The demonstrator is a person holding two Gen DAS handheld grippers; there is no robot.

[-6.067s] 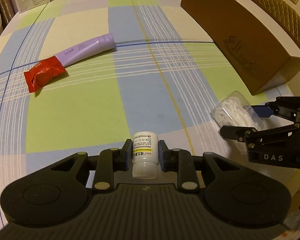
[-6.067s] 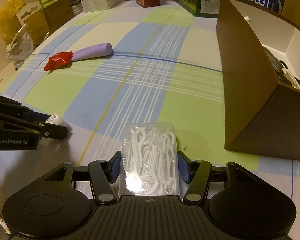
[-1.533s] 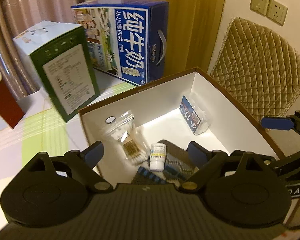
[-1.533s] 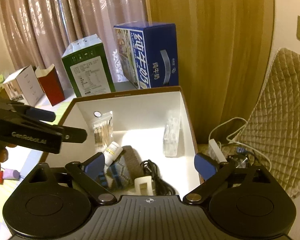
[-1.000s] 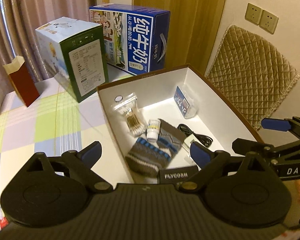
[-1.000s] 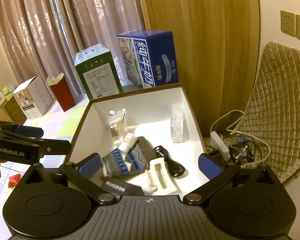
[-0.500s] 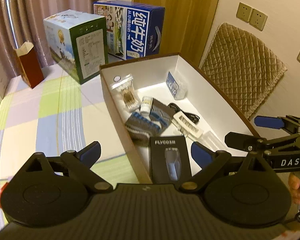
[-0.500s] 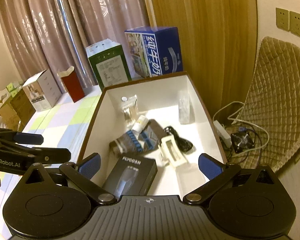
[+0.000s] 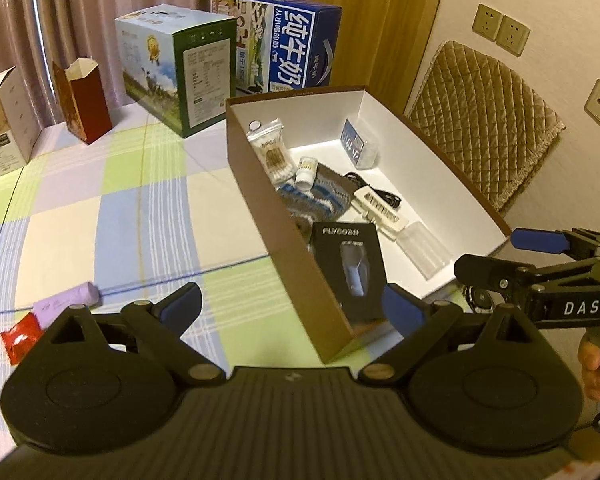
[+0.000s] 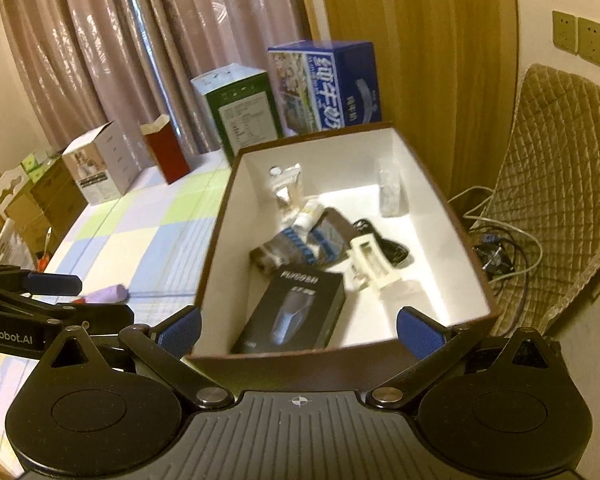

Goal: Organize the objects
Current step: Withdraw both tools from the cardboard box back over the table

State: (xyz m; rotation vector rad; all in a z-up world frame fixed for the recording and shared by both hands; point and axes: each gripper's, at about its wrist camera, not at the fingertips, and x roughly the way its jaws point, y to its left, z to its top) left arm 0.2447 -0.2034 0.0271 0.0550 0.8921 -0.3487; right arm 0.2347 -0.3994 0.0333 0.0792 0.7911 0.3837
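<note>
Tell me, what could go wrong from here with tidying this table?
The brown box sits at the table's edge, so a knock from either open gripper, left or right, might push it off. The purple tube and red packet overlap, so grabbing one may drag the other.

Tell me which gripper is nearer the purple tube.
Left. The left gripper hangs just right of the purple tube; the right gripper is beyond the box, at its far side.

Home: curtains (image 10: pixel 100 40), checked tablecloth (image 9: pixel 120 208)
</note>
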